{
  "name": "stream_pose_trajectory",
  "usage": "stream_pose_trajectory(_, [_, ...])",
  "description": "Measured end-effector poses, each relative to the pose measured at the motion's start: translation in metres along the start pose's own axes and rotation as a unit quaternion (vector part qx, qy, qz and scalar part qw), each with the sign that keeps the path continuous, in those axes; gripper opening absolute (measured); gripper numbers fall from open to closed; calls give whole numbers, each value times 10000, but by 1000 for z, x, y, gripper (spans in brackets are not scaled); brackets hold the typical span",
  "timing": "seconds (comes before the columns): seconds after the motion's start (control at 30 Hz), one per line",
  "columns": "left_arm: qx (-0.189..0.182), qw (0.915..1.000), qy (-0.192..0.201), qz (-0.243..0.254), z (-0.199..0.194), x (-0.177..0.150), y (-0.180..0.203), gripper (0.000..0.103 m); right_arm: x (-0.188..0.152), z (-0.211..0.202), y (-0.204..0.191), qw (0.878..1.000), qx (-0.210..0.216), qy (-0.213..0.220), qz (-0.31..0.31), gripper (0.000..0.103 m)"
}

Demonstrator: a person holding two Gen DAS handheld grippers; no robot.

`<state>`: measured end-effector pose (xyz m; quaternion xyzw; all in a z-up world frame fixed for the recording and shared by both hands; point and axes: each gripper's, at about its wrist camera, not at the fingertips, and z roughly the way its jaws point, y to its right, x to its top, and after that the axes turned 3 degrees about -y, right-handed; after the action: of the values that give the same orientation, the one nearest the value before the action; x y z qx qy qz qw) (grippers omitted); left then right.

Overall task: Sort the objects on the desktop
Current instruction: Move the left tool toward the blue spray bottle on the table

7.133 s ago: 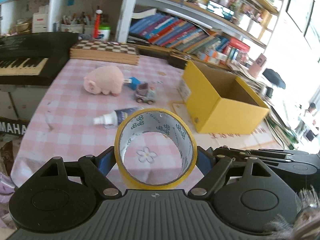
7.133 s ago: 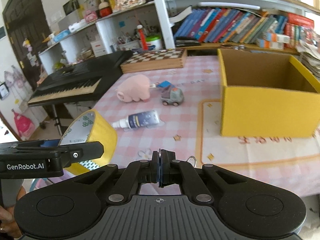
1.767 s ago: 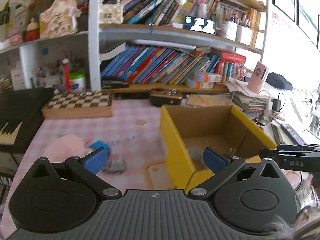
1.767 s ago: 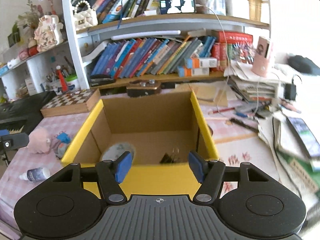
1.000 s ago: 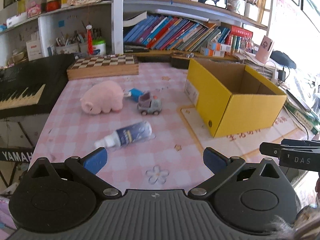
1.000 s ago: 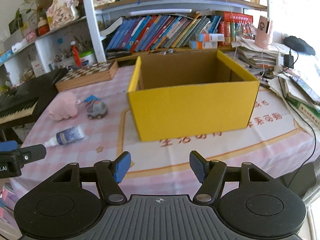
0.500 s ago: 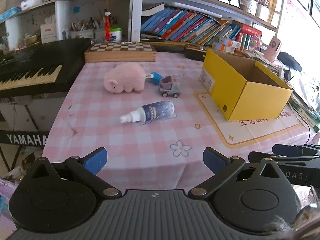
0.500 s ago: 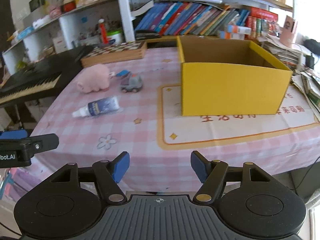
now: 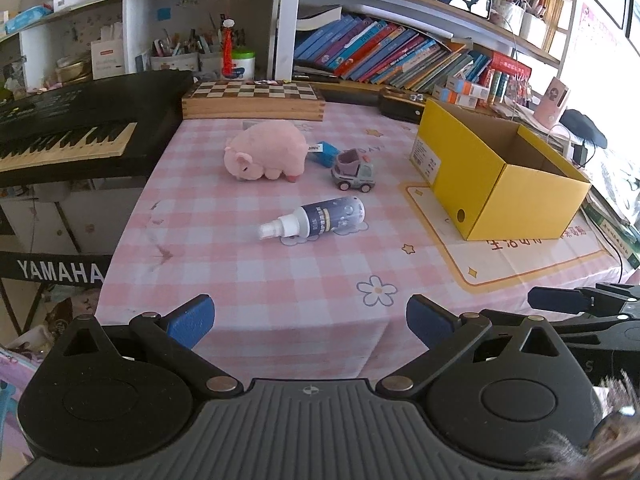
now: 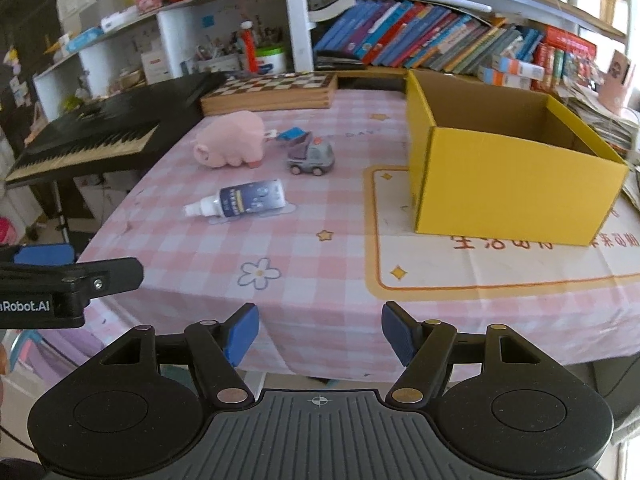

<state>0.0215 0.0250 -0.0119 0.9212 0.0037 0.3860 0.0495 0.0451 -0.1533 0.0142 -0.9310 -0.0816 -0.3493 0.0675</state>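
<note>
White-capped and dark blue, the spray bottle point(image 9: 316, 220) lies on its side on the checked tablecloth point(image 9: 240, 272), its long axis running from eight o'clock at the nozzle to two o'clock. It sits at twelve o'clock, well apart from the left gripper point(image 9: 308, 316), and at eleven o'clock from the right gripper point(image 10: 320, 332). Both grippers' jaws are spread and empty. The left looks better lined up.

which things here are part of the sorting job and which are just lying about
Part of the job:
yellow box
spray bottle, lying on its side
toy truck
pink plush pig
small blue item behind the truck
left gripper and right gripper, both open and empty

Just lying about:
chessboard box
keyboard
shelf books
</note>
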Motion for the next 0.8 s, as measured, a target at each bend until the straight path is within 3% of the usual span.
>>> stream_pose_trajectory(0.8, [136,9998,64,-134,-2,8,-15,103,21,12,-22,9990,243,-11,-371,71])
